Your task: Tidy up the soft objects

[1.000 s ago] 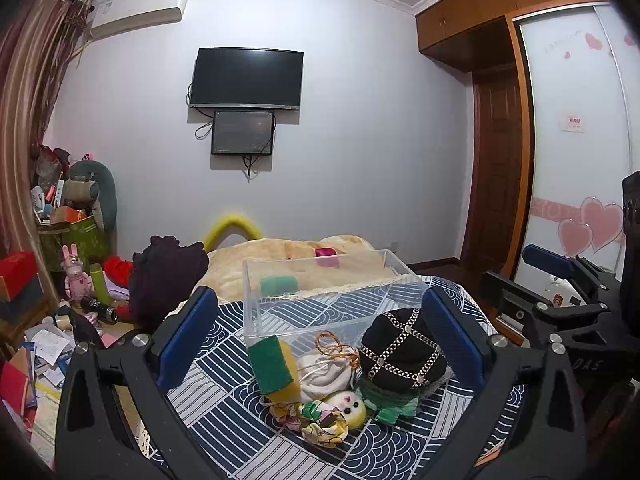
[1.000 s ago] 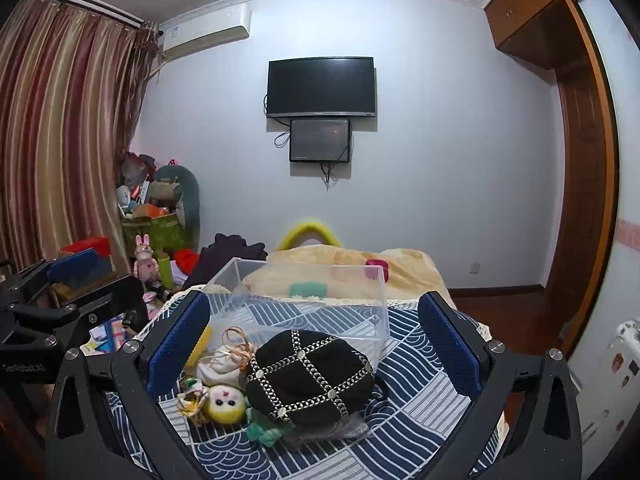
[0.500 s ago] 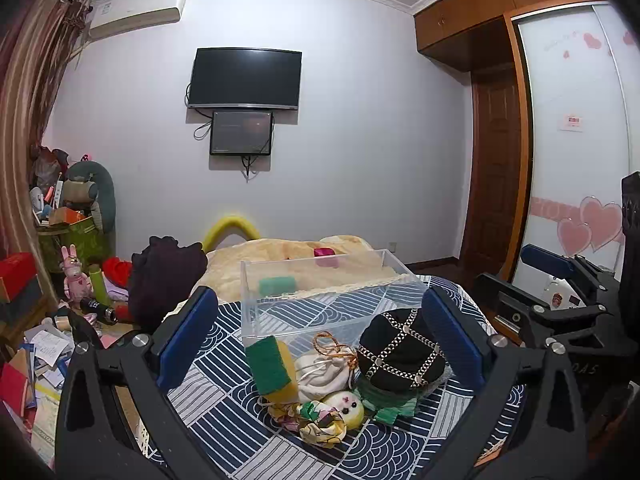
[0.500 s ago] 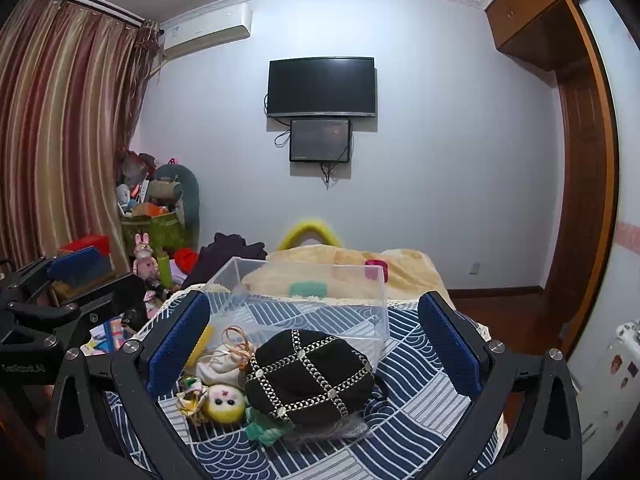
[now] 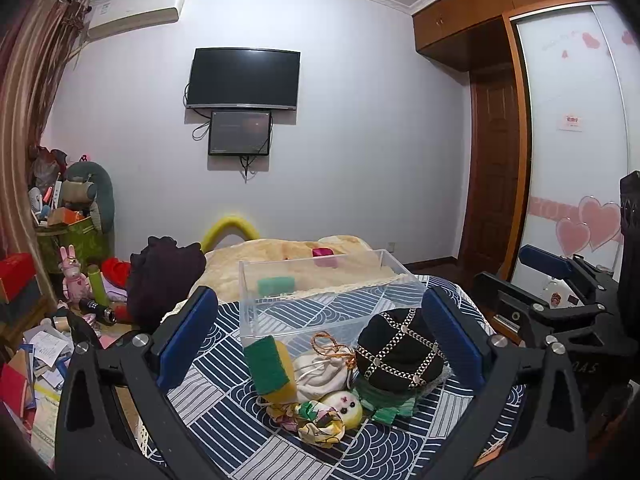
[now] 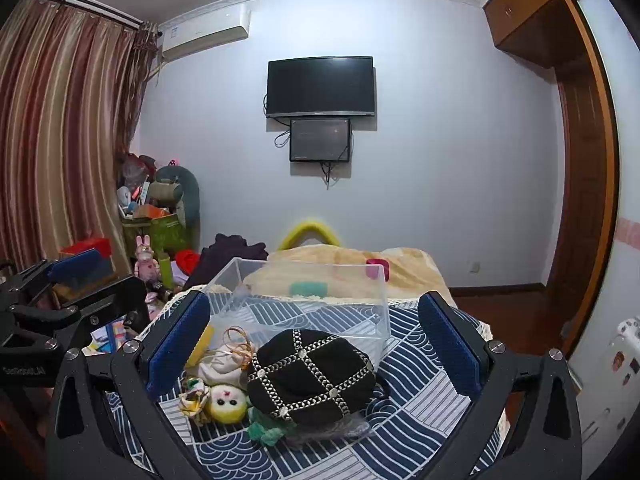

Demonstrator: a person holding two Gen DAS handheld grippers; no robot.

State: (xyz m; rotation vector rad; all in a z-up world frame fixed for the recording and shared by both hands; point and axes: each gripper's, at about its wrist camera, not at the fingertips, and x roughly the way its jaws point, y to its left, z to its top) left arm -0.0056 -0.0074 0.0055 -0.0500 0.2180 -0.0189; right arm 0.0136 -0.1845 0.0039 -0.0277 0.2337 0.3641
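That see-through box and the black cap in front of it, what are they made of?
The box looks like clear rigid plastic, perhaps acrylic: the patterned cloth shows through its glossy flat walls. The black cap seems a soft matte fabric, maybe velvet, with pale braid crossing it in a grid and small studs where the lines meet.

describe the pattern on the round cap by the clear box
Black round cap with a pale studded lattice; clearest in the right wrist view.

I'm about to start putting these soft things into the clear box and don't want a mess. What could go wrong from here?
The soft items lie packed together: gripping the black cap may drag the green fabric under it. The pouch's cord could snag on the left tongs. The clear box looks light, and the pile touches its front wall, so a push might slide it. Both tongs are open; the right tongs hold nothing.
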